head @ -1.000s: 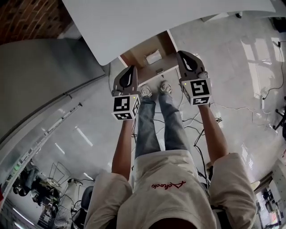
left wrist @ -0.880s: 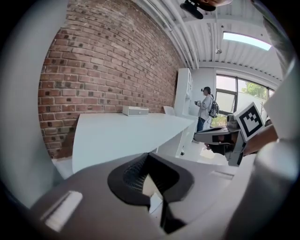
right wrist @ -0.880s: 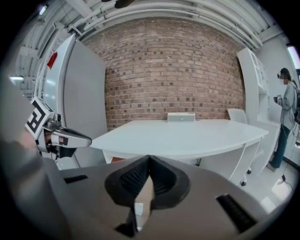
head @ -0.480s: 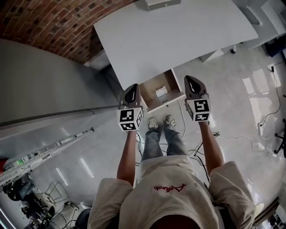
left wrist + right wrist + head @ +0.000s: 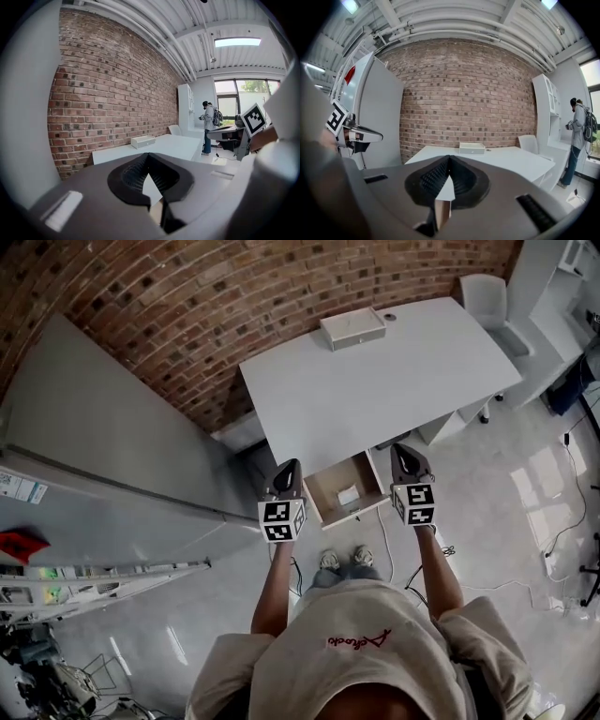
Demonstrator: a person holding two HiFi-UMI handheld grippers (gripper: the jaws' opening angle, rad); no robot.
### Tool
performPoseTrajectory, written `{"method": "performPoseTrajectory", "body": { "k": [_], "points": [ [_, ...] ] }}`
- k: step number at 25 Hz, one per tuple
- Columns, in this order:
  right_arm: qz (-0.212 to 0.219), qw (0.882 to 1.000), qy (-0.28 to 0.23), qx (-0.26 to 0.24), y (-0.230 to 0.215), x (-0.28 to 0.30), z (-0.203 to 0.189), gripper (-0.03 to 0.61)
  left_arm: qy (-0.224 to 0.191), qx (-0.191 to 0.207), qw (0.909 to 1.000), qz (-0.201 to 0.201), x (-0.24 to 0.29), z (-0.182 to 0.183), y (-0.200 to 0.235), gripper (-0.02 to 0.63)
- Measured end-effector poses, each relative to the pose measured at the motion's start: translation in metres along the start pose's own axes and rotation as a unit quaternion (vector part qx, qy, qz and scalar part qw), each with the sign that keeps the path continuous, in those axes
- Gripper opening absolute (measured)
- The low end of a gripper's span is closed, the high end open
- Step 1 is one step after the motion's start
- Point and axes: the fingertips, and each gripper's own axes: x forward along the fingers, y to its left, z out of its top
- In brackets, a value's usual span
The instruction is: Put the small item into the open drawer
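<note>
In the head view the open drawer (image 5: 324, 489) sticks out from under the white table (image 5: 375, 390), with a small white item (image 5: 348, 495) lying inside it. My left gripper (image 5: 289, 467) hangs by the drawer's left side and my right gripper (image 5: 403, 450) by its right side, both above floor level. Both are shut with nothing between the jaws. The left gripper view shows the shut left gripper (image 5: 148, 156) pointed at the table (image 5: 159, 146). The shut right gripper (image 5: 449, 159) in its own view also faces the table (image 5: 497, 159).
A white box (image 5: 352, 329) (image 5: 143, 140) (image 5: 471, 148) sits at the table's far edge against the brick wall (image 5: 216, 306). A grey cabinet (image 5: 103, 465) stands left. A white chair (image 5: 487, 296) is at the right end. A person with a backpack (image 5: 577, 136) stands beyond.
The head view has tilted up, so the whole table and brick wall now show and the drawer looks smaller. Both grippers stayed shut beside the drawer.
</note>
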Motion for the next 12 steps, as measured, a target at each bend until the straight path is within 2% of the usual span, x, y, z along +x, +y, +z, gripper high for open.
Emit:
{"method": "performPoseTrajectory", "body": {
  "k": [12],
  "points": [
    [-0.011, 1.000, -0.019, 0.005, -0.006, -0.024, 0.031, 0.012, -0.046, 0.024, 0.9984, 0.024, -0.018, 0.065, 0.020, 0.009]
  ]
}}
